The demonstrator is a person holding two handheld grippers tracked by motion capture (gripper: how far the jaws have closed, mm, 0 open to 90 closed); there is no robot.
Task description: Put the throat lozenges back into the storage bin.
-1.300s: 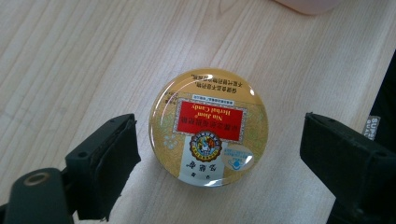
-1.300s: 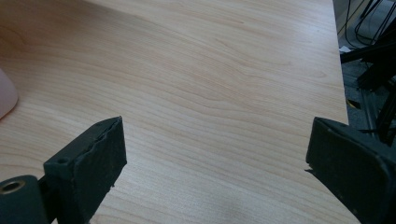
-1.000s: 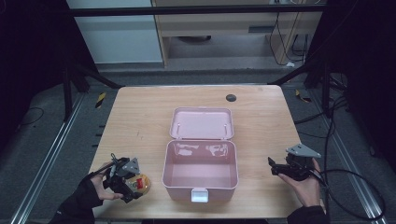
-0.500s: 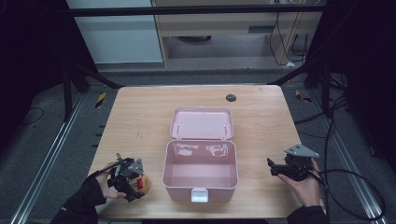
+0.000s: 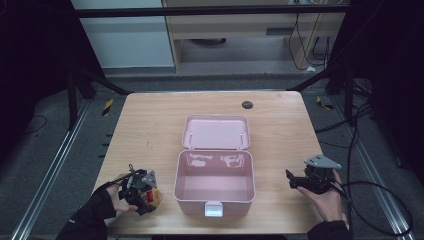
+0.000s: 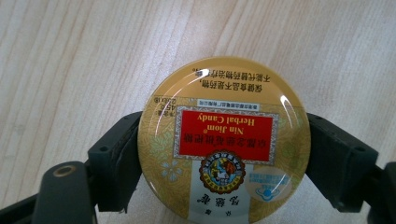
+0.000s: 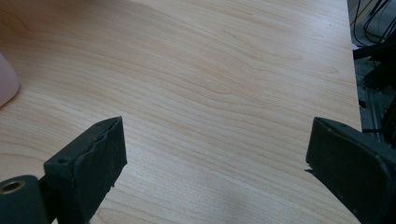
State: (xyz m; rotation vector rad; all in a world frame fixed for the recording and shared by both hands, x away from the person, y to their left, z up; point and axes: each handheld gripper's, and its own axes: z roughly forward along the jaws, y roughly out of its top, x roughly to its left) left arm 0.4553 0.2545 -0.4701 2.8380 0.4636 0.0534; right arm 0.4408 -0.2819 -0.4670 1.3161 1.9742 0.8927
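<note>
Dark floor and metal framing ring the pale wooden counter [image 5: 150, 125], and at its middle a pink box [image 5: 215, 197] sits with its lid thrown back flat, hollow bare and facing up, which I judge is where the tin is meant to go. The round herbal-candy tin [image 6: 224, 140] lies flat on the wood near my front-left corner, just left of the box, label up, so its rim is the only part I can get hold of. My left claw [image 5: 142, 187] comes at it from above with one pad on each side of that rim; the jaws have just been closing, and in the left gripper view both pads [image 6: 116, 158] now look to be against the tin, which still rests on the counter. My right claw [image 5: 300, 181] waits low on the far side of the box, jaws spread wide over bare wood, holding nothing.
</note>
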